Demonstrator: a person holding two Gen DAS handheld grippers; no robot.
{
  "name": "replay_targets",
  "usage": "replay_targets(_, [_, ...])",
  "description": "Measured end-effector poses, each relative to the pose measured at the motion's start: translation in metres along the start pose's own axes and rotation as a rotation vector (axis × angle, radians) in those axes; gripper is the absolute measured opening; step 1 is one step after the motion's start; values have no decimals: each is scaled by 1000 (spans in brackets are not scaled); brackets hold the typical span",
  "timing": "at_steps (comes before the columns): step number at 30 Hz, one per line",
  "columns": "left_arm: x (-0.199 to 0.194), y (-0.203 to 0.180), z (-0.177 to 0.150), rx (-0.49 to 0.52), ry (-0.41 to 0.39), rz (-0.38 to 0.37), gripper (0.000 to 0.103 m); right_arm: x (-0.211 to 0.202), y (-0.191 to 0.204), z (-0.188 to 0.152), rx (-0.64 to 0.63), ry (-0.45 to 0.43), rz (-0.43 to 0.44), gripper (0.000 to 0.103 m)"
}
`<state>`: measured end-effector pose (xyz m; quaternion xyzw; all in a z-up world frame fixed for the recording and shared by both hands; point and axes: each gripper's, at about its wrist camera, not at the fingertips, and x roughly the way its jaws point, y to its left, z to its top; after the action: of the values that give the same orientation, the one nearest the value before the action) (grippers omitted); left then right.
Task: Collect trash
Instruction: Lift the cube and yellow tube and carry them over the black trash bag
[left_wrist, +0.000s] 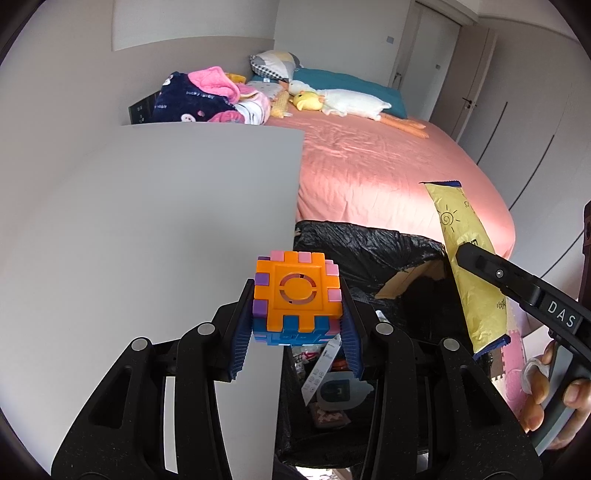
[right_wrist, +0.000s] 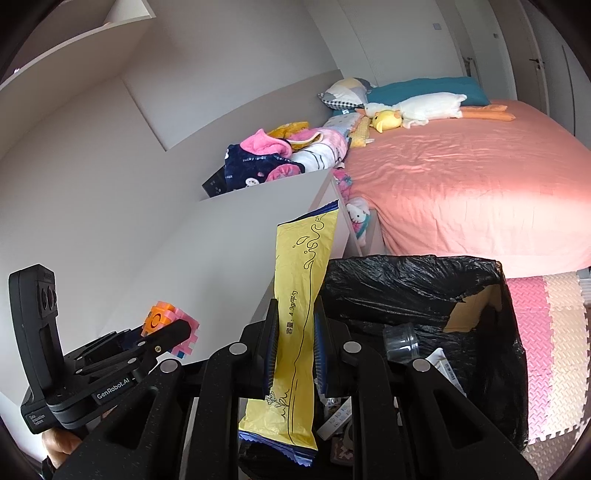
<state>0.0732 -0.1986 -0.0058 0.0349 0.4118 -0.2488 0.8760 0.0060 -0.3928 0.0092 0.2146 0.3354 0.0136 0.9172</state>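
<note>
My left gripper (left_wrist: 297, 325) is shut on a toy cube (left_wrist: 295, 291) of interlocked orange, pink, purple and blue plastic pieces, held above the right edge of a grey tabletop (left_wrist: 147, 221). My right gripper (right_wrist: 295, 343) is shut on a long yellow wrapper (right_wrist: 301, 295) with blue ends, which hangs upright beside the rim of a bin lined with a black bag (right_wrist: 413, 280). The left wrist view shows the same wrapper (left_wrist: 467, 221) pinched by the right gripper (left_wrist: 466, 254) over the bin (left_wrist: 369, 247). In the right wrist view the left gripper (right_wrist: 173, 330) and cube (right_wrist: 162, 319) are at lower left.
The bin holds a clear plastic cup (right_wrist: 400, 341), papers and packets. A bed with a pink sheet (right_wrist: 461, 184) lies beyond, with plush toys (right_wrist: 417, 107) and bundled clothes (right_wrist: 273, 155) at its head. Pink and cream foam mats (right_wrist: 554, 332) cover the floor to the right.
</note>
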Motion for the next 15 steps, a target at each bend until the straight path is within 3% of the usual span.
replay_targets(15, [16,-48,7,100,31,-49,41,-22,-46,5,69,-38,-52,18])
